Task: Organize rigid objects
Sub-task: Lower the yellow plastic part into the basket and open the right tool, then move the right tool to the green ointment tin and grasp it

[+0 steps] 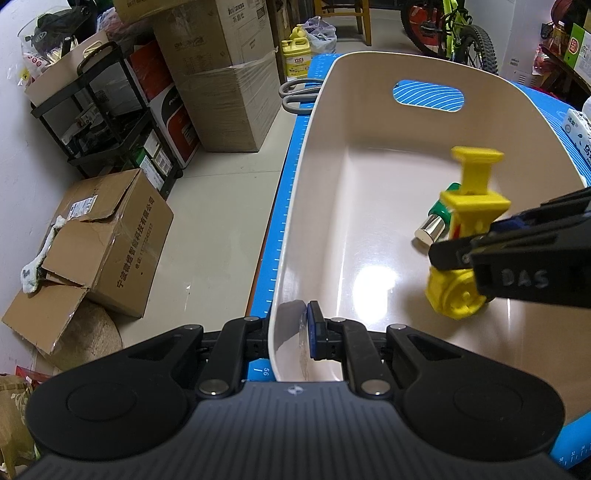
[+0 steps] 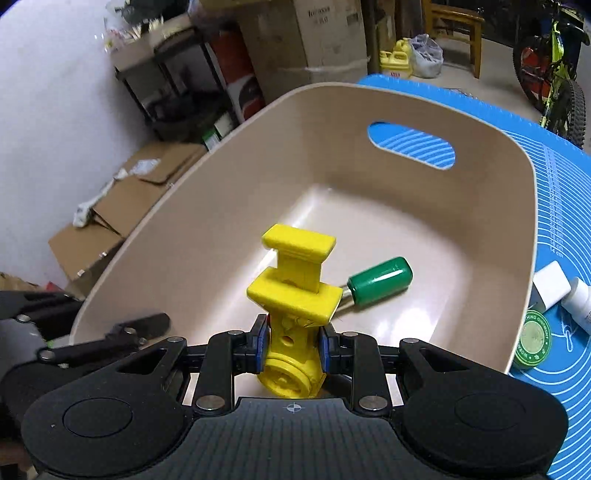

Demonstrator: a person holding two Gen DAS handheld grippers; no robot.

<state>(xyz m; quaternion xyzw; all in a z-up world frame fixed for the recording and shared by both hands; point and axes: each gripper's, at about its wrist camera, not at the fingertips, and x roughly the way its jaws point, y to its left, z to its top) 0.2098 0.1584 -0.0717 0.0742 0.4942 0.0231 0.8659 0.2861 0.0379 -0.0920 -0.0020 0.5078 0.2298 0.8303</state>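
On the floor at left: torn cardboard boxes [image 1: 92, 236], a black shelf [image 1: 107, 110], taller stacked cartons [image 1: 221, 74], a yellow jug [image 1: 297, 55]. Further right, a bike [image 1: 454, 33]. Tabletop is covered by a blue mat [image 2: 554, 229] with ruler marks; grey scissors [image 1: 295, 98] lie on it just beside the bin's far left corner. Beige bin [image 1: 369, 110] sits on the mat, handle slot in its far wall. Left tongs [image 1: 291, 332] pinch the bin's near rim, one finger each side. Inside the bin: a green-and-silver cylinder [image 2: 380, 280] lying on its side. Right tongs [image 2: 291, 350] clamp a yellow toy [image 2: 295, 295], held upright above the bin floor; blocky T-shaped top, wheeled base. Right of the bin: green tin [image 2: 533, 339], white bottle [image 2: 578, 302].
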